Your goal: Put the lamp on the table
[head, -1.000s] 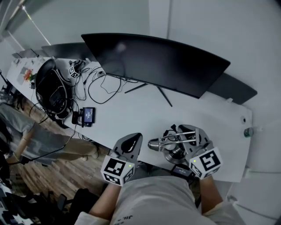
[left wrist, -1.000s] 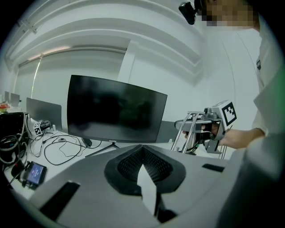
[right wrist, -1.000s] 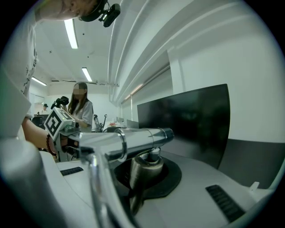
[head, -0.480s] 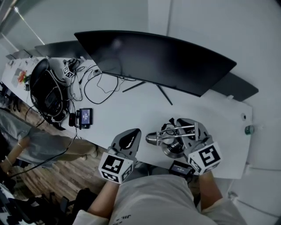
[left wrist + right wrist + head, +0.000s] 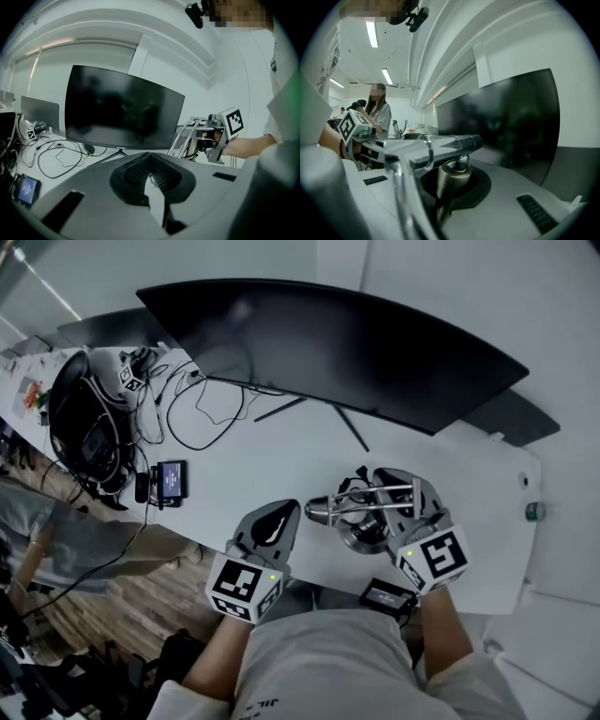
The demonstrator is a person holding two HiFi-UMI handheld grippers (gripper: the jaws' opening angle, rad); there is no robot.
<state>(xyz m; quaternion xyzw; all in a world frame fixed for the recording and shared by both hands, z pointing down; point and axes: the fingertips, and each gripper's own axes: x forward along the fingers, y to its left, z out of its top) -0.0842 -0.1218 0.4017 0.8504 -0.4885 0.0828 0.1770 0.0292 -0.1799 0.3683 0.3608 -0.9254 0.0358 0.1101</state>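
Note:
A silver metal lamp (image 5: 361, 514), with a round base and a bent tube arm, stands low over the white table (image 5: 281, 460) near its front edge. I cannot tell whether the base rests on the top. My right gripper (image 5: 394, 486) is shut on the lamp's stem, which shows close up between its jaws as the lamp (image 5: 451, 157) in the right gripper view. To the left of the lamp, my left gripper (image 5: 279, 514) is shut with nothing in it. The left gripper view shows the lamp (image 5: 189, 140) off to its right.
A wide curved black monitor (image 5: 328, 343) on a thin stand fills the back of the table. Loose cables (image 5: 202, 413), a small blue-screened device (image 5: 171, 479) and black gear (image 5: 80, 427) lie at the left. A black adapter (image 5: 386, 594) sits at the front edge. A person (image 5: 377, 112) stands far behind.
Both grippers and the lamp have moved a little further in over the table, toward the monitor. The black adapter behind the lamp has come into view.

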